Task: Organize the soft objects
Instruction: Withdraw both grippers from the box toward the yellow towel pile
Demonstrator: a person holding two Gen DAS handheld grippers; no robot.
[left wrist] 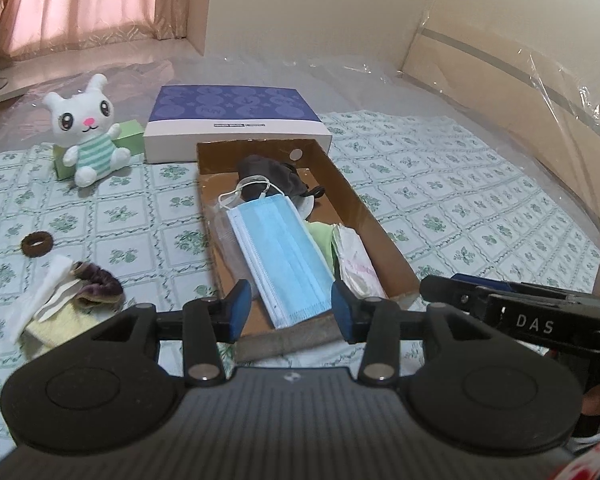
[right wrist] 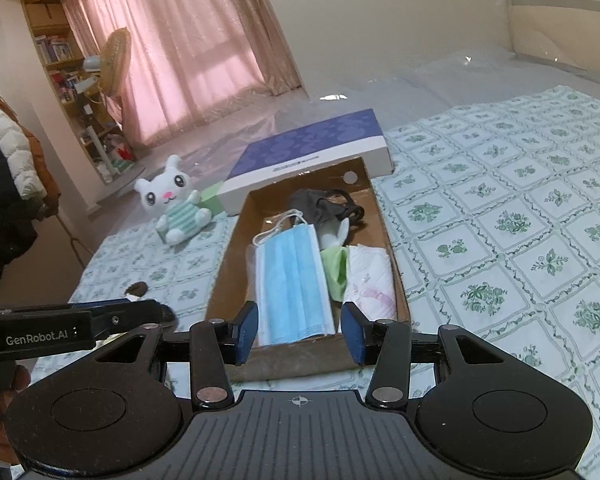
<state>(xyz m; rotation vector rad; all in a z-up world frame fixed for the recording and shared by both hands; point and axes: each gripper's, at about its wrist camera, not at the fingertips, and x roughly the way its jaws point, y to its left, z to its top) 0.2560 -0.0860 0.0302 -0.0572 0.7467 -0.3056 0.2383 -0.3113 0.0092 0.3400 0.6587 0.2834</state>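
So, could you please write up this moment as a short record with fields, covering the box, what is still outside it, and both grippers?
surface: floral bedspread
box: open cardboard box, lid behind it
in box: blue face mask, dark pouch, green cloth, white packet
outside box: plush bunny, brown hair tie, purple scrunchie, white and yellow cloths
left hand-held gripper: open, empty
right hand-held gripper: open, empty
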